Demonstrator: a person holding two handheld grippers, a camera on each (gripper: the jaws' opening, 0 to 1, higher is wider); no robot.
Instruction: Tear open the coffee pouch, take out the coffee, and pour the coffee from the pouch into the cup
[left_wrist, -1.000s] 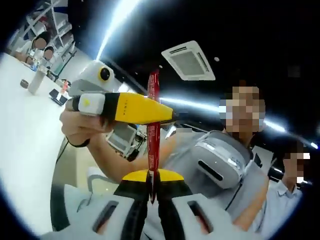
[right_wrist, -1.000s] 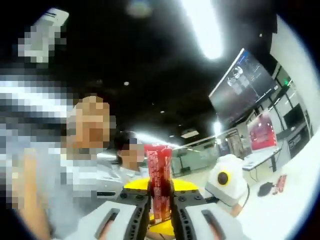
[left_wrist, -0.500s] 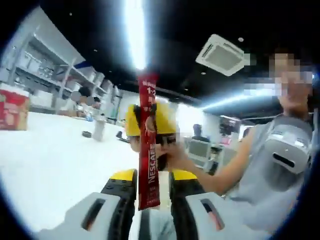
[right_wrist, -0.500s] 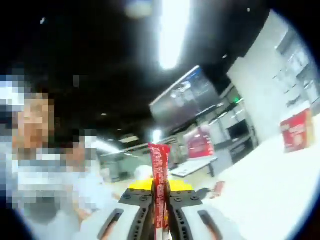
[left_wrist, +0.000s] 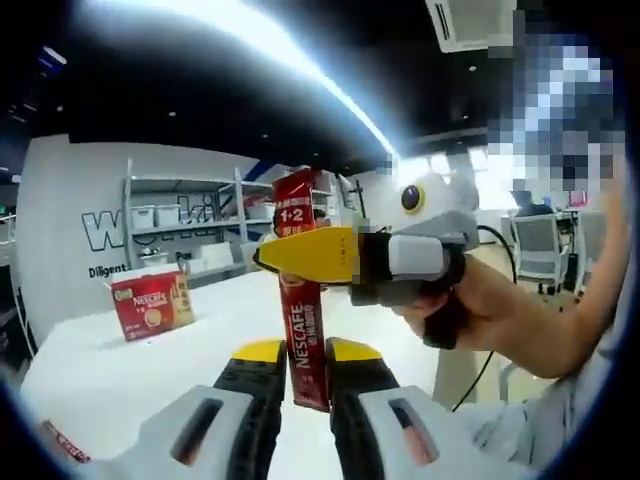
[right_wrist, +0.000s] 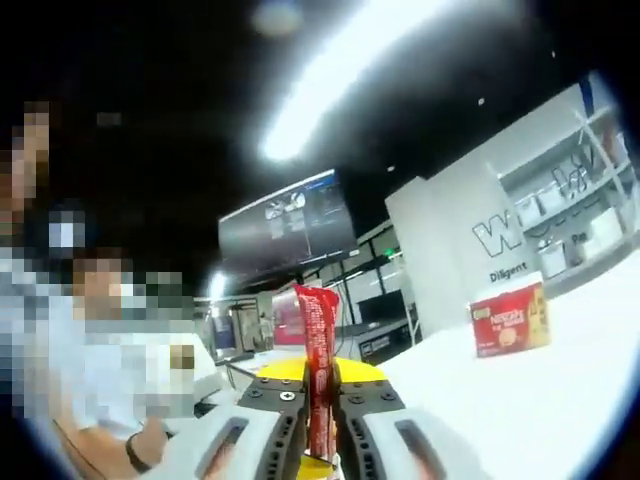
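A red Nescafe stick pouch (left_wrist: 303, 320) stands upright in the left gripper view. My right gripper (left_wrist: 305, 255) comes in from the right, held by a hand (left_wrist: 470, 300), its yellow jaws clamped across the pouch's upper part. The pouch's lower end hangs between the jaws of my left gripper (left_wrist: 306, 365), which stand apart on either side of it. In the right gripper view the pouch (right_wrist: 320, 340) rises nearly edge-on out of my right gripper (right_wrist: 320, 385), whose jaws are shut on it.
A red Nescafe box (left_wrist: 150, 305) stands on the white table (left_wrist: 120, 380), and the box (right_wrist: 510, 320) also stands at the right of the right gripper view. Shelving lines the back wall. A person's arm reaches in from the right.
Both views have swung round toward the table and the red box. The left jaws, shut on the pouch a second ago, now stand apart. The right gripper still holds the pouch.
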